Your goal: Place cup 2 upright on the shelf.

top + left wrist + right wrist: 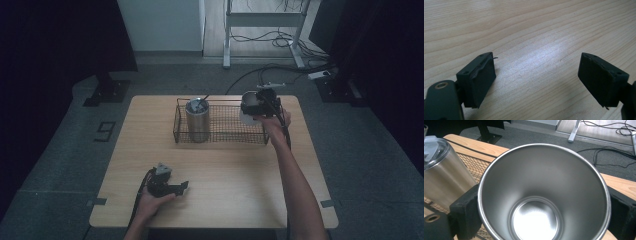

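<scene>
An open, empty stainless steel cup (544, 182) is clamped between the black jaws of my right gripper (543, 213). In the high view that cup (248, 107) and the right gripper (261, 104) hang over the right end of a wire mesh basket (231, 136). At the basket's left end a taller steel tumbler (197, 120) with a clear lid stands upright; the same tumbler (446, 177) is at the left of the right gripper view. My left gripper (175, 189) rests low over the front left of the table, and its jaws (536, 63) are wide apart with bare wood between them.
The wooden table (225, 170) has open room between basket and front edge. Beyond its far edge lie grey floor, cables (280, 40) and a white desk frame (227, 35). A black stand foot (107, 90) sits at back left.
</scene>
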Demonstrator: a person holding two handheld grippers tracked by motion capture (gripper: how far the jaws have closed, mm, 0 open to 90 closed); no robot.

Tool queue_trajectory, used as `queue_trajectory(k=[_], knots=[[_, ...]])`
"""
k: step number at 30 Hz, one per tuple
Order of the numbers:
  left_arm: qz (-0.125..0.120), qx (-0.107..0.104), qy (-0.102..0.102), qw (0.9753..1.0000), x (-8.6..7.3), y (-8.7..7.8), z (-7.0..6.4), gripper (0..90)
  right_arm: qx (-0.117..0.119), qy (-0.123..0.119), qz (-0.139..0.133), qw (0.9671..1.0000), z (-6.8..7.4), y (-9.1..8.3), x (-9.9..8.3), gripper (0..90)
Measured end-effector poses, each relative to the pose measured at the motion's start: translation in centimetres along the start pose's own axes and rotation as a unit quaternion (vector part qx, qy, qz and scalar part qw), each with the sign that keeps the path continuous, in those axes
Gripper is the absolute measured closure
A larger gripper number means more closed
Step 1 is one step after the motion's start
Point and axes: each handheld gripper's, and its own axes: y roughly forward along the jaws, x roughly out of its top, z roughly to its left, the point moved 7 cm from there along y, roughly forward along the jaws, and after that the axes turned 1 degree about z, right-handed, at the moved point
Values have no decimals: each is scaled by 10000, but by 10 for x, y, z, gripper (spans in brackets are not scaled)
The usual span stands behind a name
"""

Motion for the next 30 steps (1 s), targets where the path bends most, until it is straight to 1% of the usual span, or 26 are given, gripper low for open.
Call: queue_trajectory(k=[7,19,26,30], knots=[[6,-21,15,10000,0,0,0,147,-7,-16,0,10000,-1,7,5,65],[14,-51,29,10000,0,0,-2,148,-9,15,164,9999,-3,30,-1,65],[-4,-71,76,9999,0,0,-2,148,-22,65,170,9998,-5,39,-3,65],[2,-72,78,9999,0,0,-2,149,-18,54,214,9998,-4,44,-5,65]])
